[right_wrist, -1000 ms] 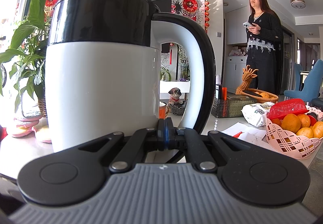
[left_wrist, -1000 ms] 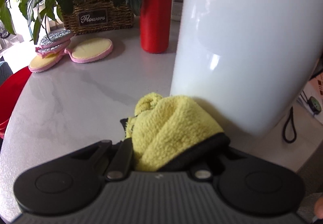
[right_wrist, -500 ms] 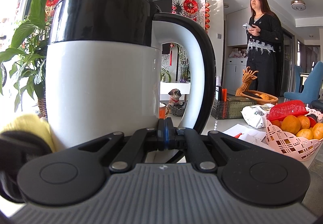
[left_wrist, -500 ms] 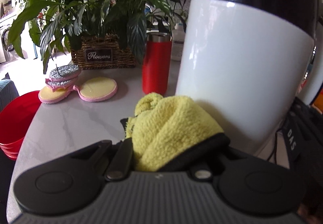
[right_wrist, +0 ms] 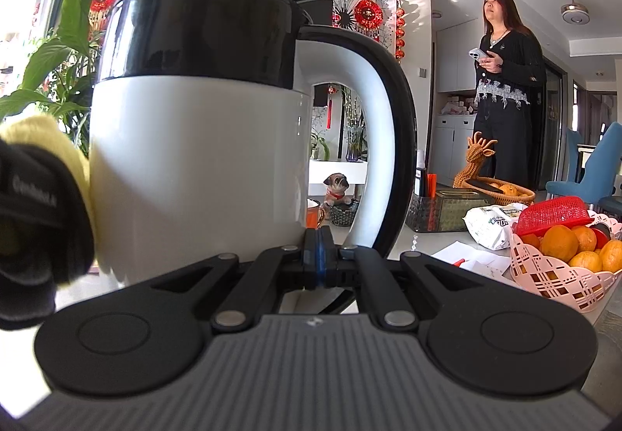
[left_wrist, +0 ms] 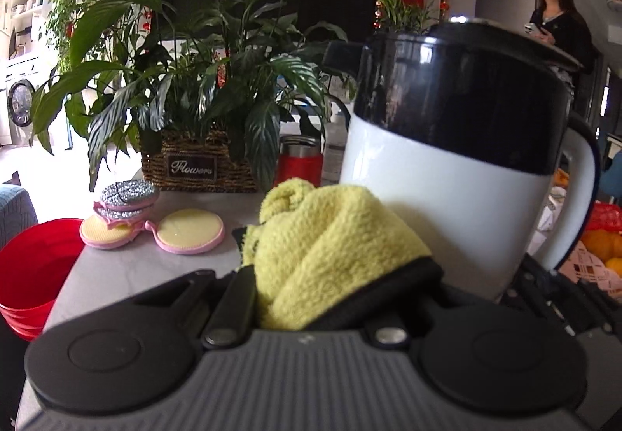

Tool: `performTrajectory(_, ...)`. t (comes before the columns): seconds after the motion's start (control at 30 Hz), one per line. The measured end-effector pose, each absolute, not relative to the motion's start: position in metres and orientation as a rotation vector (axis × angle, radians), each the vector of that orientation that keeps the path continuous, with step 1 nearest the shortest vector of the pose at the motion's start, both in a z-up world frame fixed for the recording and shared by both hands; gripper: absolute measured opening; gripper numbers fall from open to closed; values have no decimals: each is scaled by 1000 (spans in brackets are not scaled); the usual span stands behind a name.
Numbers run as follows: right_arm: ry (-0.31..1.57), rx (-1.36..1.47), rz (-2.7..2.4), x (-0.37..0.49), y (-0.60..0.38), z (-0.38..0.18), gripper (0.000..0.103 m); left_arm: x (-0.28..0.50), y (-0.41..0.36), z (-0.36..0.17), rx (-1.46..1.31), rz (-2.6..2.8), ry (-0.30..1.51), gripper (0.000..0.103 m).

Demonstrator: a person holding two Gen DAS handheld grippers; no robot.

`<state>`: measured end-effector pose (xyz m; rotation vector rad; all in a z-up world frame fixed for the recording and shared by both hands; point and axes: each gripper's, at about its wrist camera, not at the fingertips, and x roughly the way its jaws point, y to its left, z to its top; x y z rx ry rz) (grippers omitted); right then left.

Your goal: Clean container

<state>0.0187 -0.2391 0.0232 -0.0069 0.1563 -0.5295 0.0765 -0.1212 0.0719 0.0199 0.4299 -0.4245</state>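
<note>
Left wrist view: the left gripper [left_wrist: 330,256] pinches a fluffy yellow cloth [left_wrist: 326,244], now higher against the white-and-black kettle [left_wrist: 447,174] at two o'clock than earlier. Right gripper [right_wrist: 319,256], fingers pressed together, stays by the kettle's base.

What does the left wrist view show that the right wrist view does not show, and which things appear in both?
Only the left wrist view shows the round scrub pads, the red tumbler, the "Flowers" basket and the red bucket.

Only the right wrist view shows the fruit basket, the pug figurine and the right tongs, shut below the handle.

Both show the white kettle, the yellow cloth that the left tongs hold against it, and the woman.
</note>
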Motion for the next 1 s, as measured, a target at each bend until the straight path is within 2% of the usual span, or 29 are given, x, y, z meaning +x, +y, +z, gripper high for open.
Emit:
performTrajectory(0.53, 151, -11, -532, 21, -240, 21, 2, 30, -113, 107, -15, -526, 89, 8)
performTrajectory(1.0, 145, -14, -538, 23, -240, 17, 2, 37, -111, 96, -12, -546, 110, 8)
